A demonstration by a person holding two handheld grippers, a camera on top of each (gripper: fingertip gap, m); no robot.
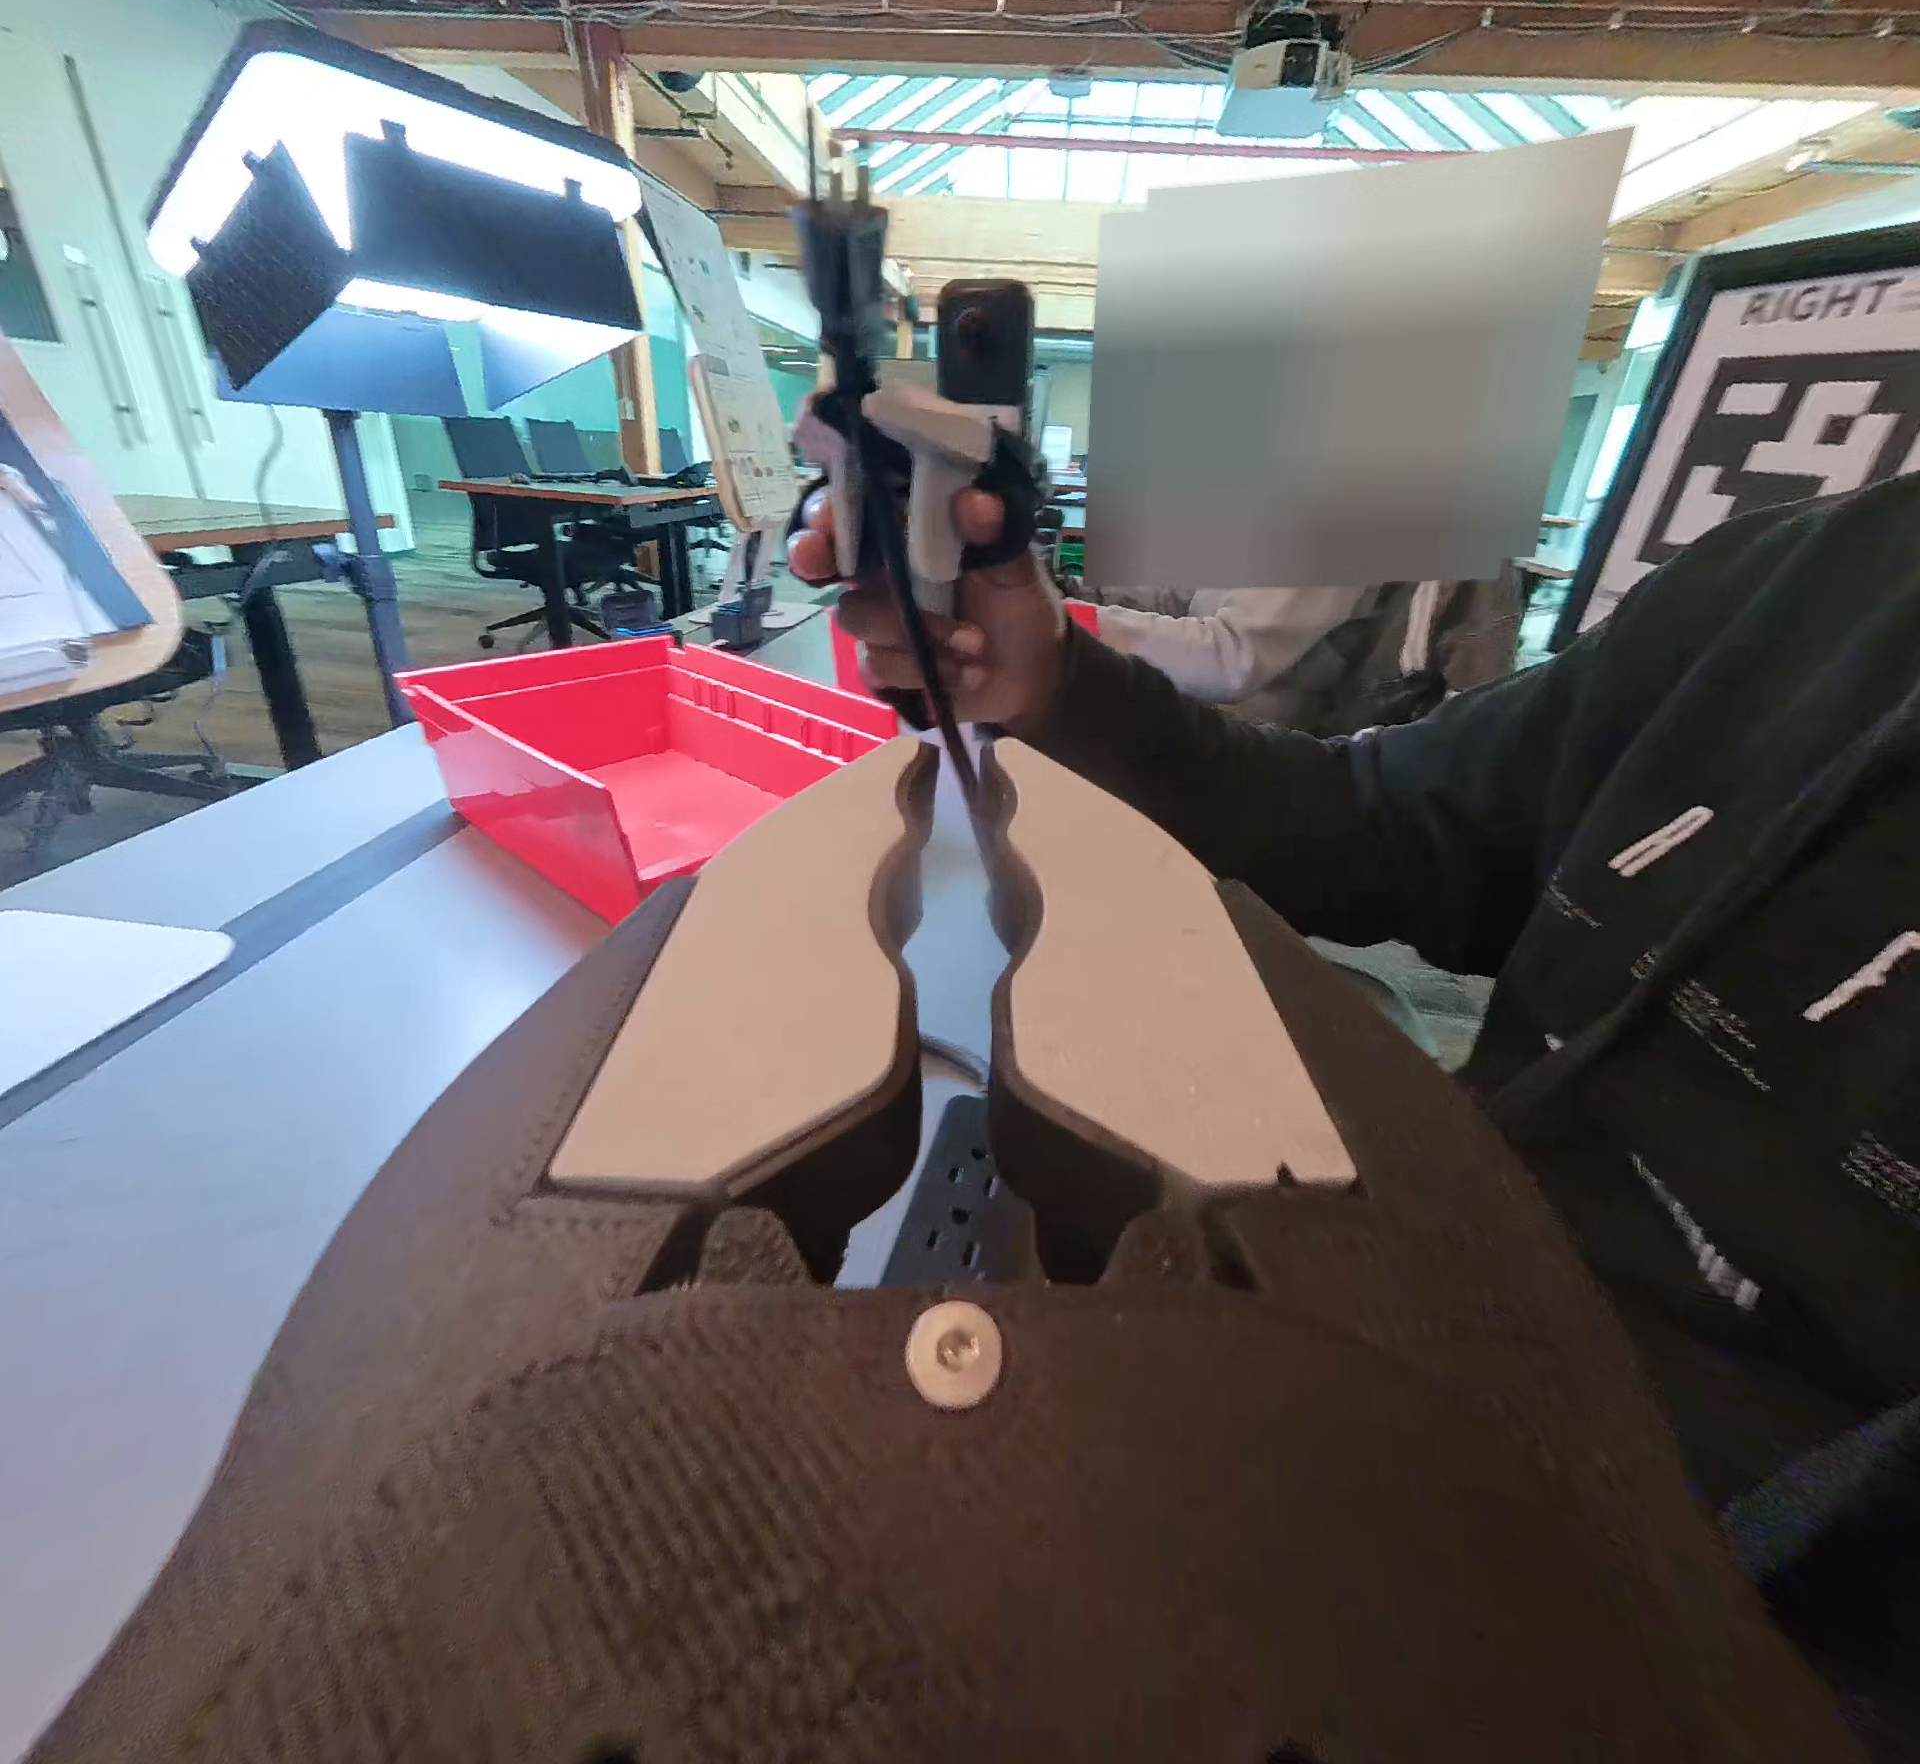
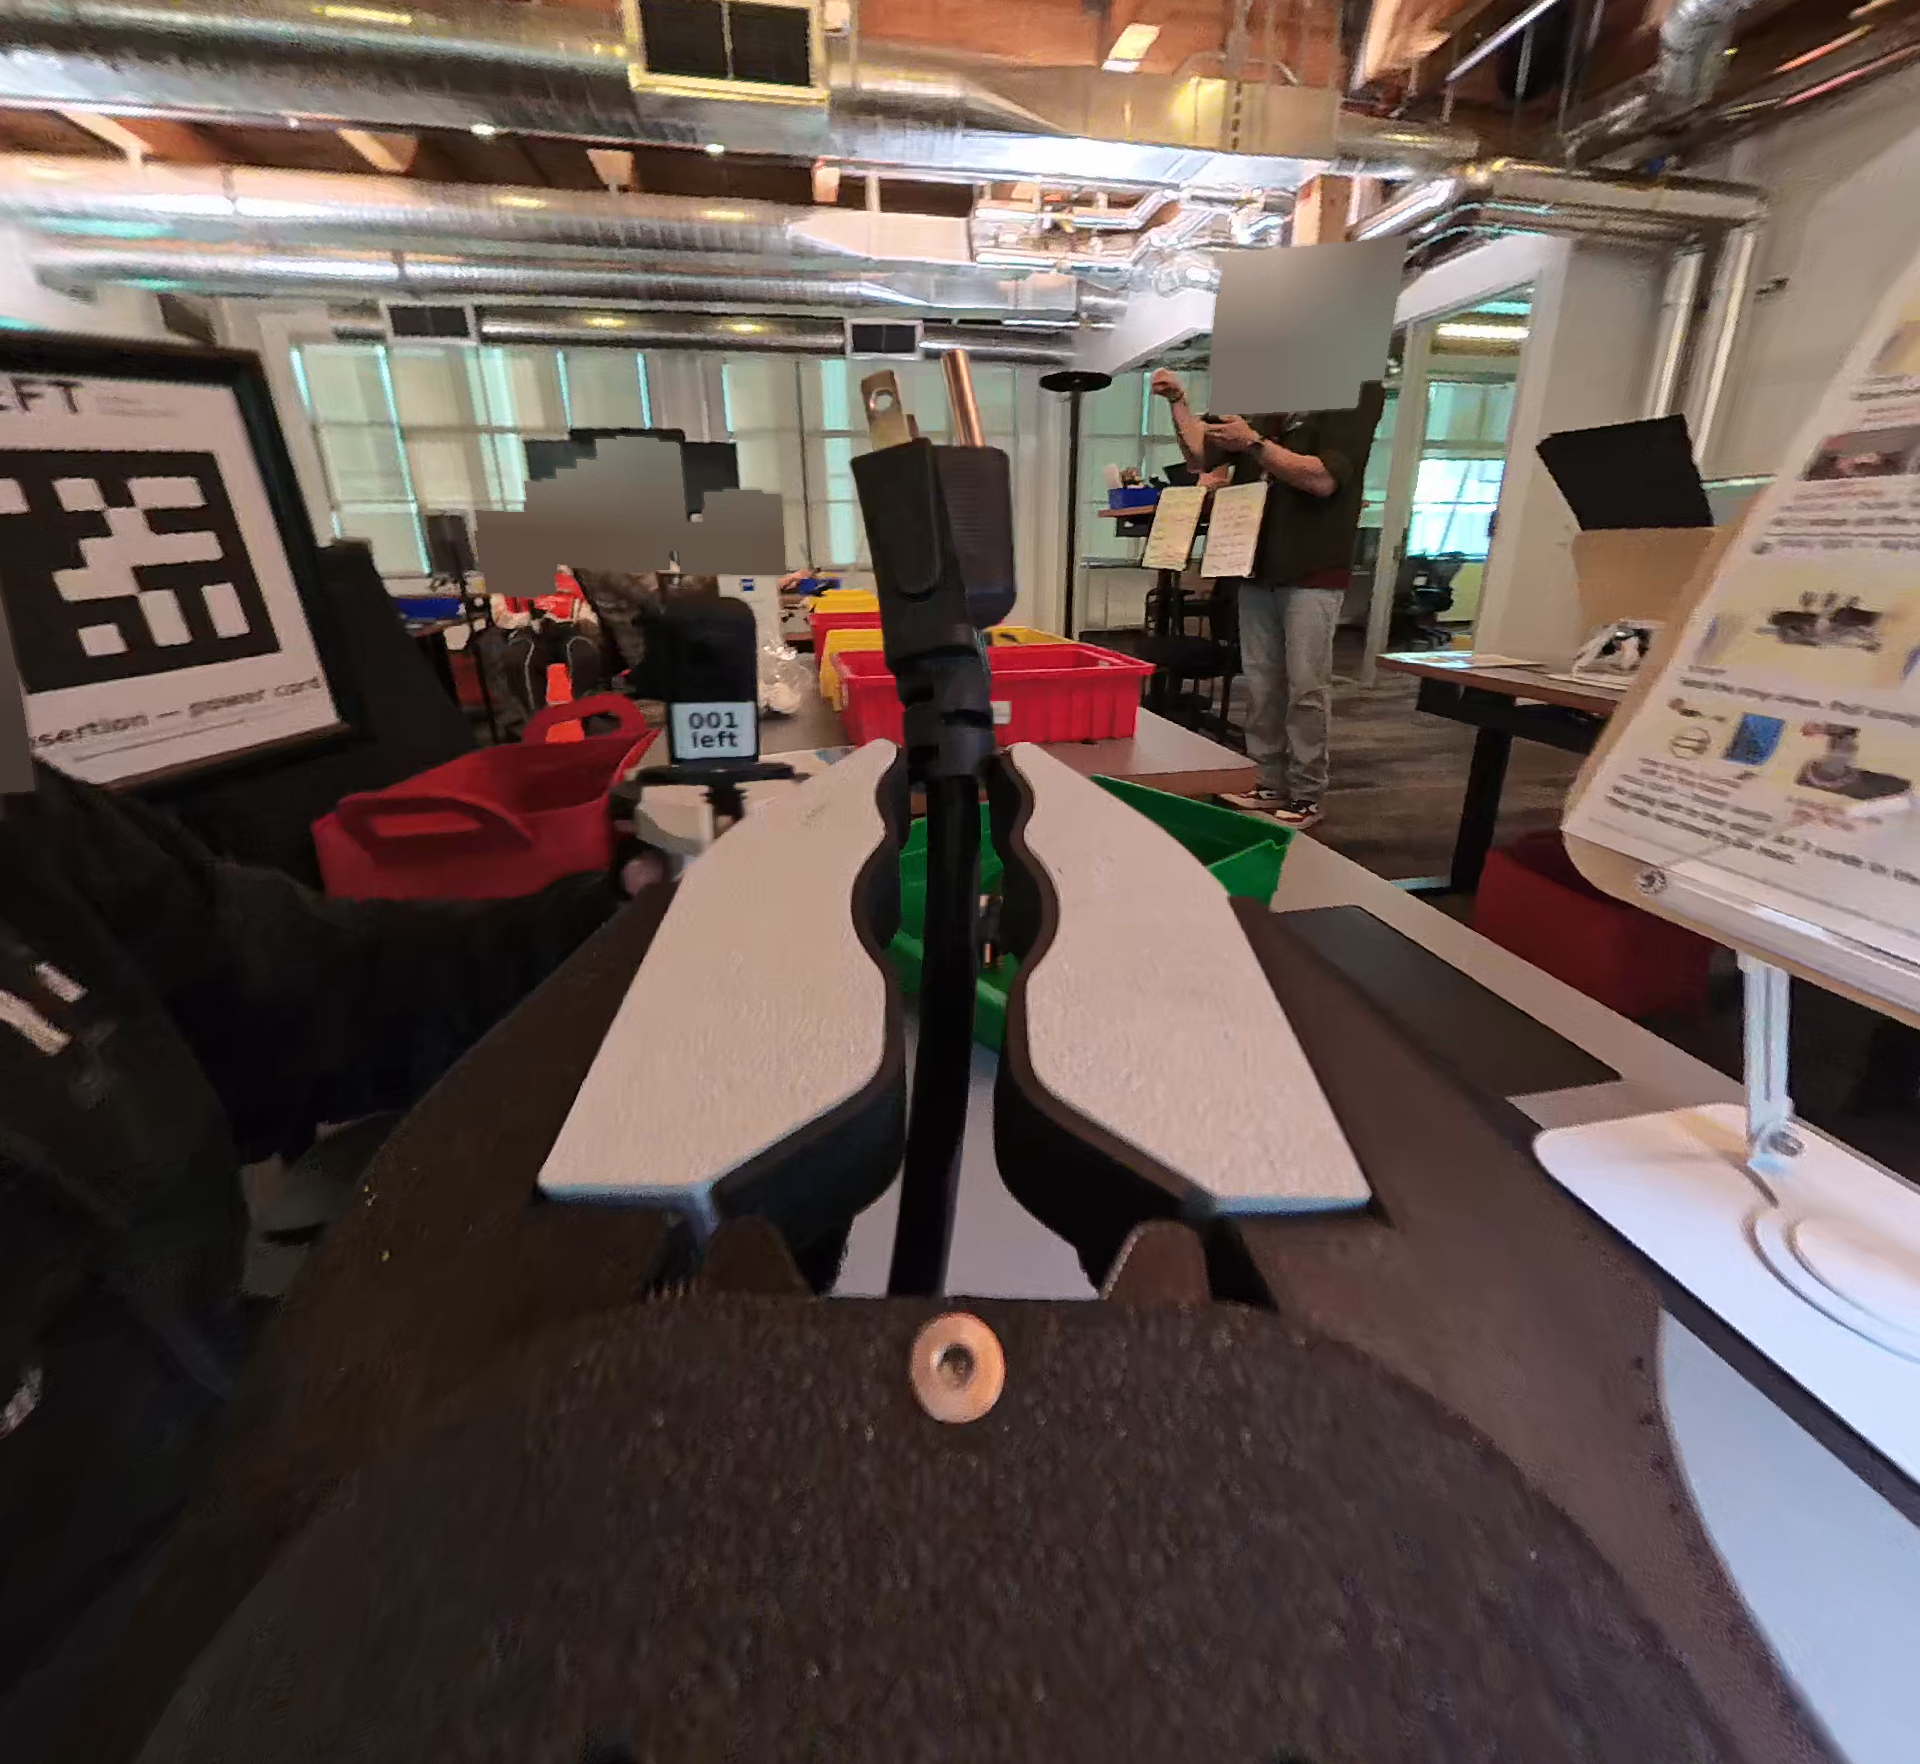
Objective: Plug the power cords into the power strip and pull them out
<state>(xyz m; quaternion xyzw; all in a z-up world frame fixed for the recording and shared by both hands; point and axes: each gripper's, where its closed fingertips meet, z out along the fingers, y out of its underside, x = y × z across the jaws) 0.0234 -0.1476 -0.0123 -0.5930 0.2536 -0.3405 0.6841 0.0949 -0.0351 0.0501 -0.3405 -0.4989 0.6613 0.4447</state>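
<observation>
My right gripper [image 2: 951, 758] is shut on a black power cord [image 2: 940, 987] just below its plug [image 2: 935, 530]. It holds the plug upright in the air with the prongs pointing up. In the left wrist view the right gripper [image 1: 883, 441] is raised, with the plug [image 1: 842, 260] above it and the cord [image 1: 914, 634] hanging down past my left fingertips. My left gripper [image 1: 956, 758] is almost closed, with a narrow gap and nothing in it. It hovers over the black power strip [image 1: 961, 1184] on the grey table [image 1: 260, 1143]. The left gripper [image 2: 675, 810] shows at mid-left in the right wrist view.
A red bin [image 1: 644, 748] stands on the table beyond the left gripper, and a light panel on a stand [image 1: 395, 260] is behind it. A green bin [image 2: 1226, 841] and a red basket [image 2: 468, 821] lie beyond the right gripper. A sign stand [image 2: 1766, 1195] is at the right. Left tips to right tips: about 15 cm.
</observation>
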